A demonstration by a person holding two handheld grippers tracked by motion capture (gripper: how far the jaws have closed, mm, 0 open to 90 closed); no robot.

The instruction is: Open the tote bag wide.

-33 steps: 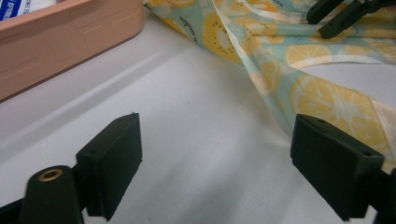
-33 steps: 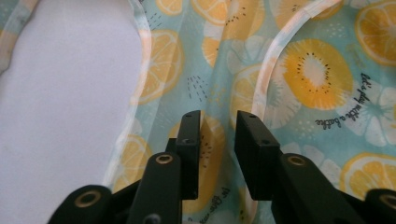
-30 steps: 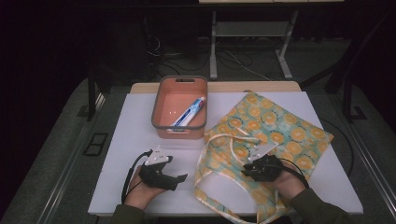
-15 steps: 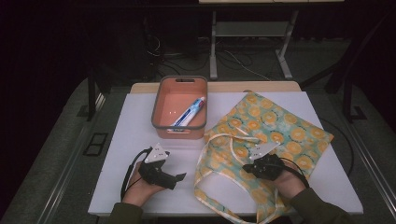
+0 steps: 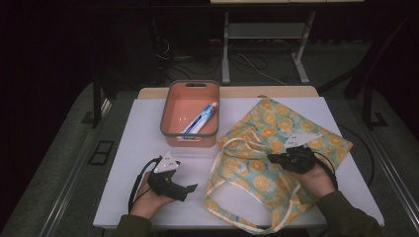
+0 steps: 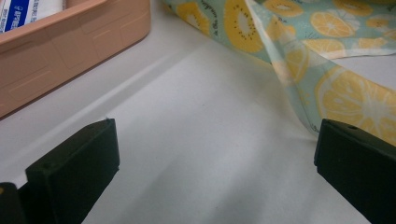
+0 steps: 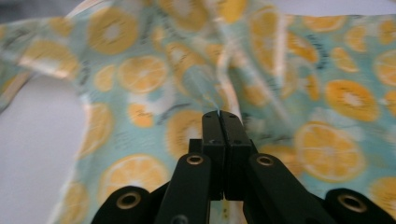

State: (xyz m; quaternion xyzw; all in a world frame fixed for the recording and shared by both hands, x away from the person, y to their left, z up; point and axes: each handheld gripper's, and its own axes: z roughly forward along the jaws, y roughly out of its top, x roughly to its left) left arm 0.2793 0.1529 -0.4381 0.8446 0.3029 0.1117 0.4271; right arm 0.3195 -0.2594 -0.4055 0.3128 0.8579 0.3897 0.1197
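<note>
Fabric of the bag (image 5: pixel 276 143) is pinched in the right gripper (image 7: pixel 219 114) – palm low, wrist level; left gripper (image 5: pixel 190 187) rests on the table (image 5: pixel 133 133), jaws wide apart.

Left gripper (image 5: pixel 190 187): my black body, with a grey three-cornered plate on top.
Left cable: black, looping off my gripper's rear.
Left jaw pads: black, blocky, matte.
Right gripper (image 7: pixel 219 113): my black linkage arms with brass-coloured pivot rivets.
Right plate: grey, three-cornered.
Sleeves: dark olive on both my forearms.
</note>
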